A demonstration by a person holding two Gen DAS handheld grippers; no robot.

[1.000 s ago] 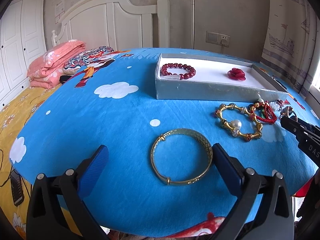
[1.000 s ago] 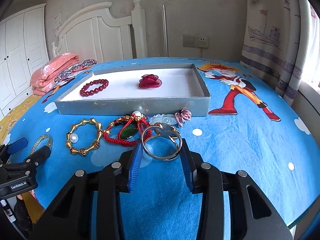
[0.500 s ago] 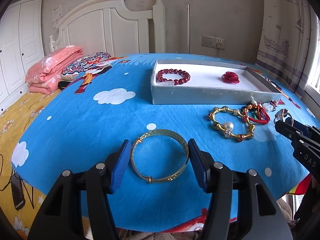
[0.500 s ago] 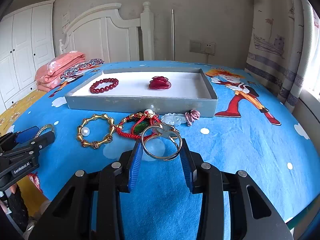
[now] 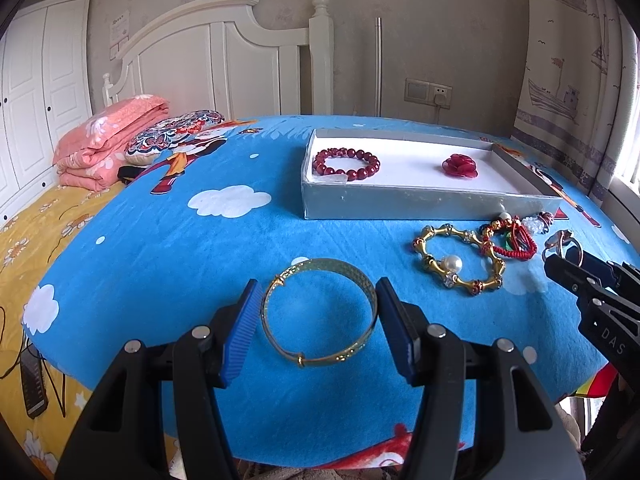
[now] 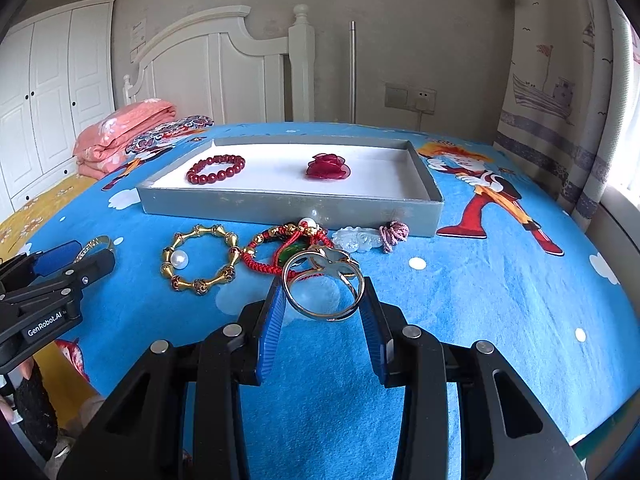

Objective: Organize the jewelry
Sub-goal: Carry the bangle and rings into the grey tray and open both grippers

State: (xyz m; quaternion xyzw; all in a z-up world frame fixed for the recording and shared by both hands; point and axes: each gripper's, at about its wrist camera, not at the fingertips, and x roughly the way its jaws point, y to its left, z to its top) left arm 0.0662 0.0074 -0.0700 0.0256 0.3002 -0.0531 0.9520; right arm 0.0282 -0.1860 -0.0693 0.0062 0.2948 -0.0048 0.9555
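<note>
You are now bracketing the gold bangle (image 5: 320,314) with the left gripper (image 5: 316,326): a second ago its jaws were standing wide apart on either side of the bangle, and they have since come in until the blue pads (image 5: 242,328) are sitting against its rim. The pads appear to be touching the metal on both sides, though the fisheye view is leaving a sliver of doubt on the left side. The bangle is still lying flat on the blue cloth (image 5: 160,256), well short of the grey tray (image 5: 420,202). Your right gripper (image 6: 323,312) is unchanged, pinching the silver ring bangle (image 6: 323,290) by its sides, just in front of the red cord bracelet (image 6: 272,256). The tray is already holding the red bead bracelet (image 6: 216,169) and the red flower piece (image 6: 329,167); the gold bamboo bracelet (image 6: 200,258) and the pale jade pendant (image 6: 356,237) are waiting outside it. In my judgement, both hands are now loaded and the lift toward the tray is the step in hand.
</note>
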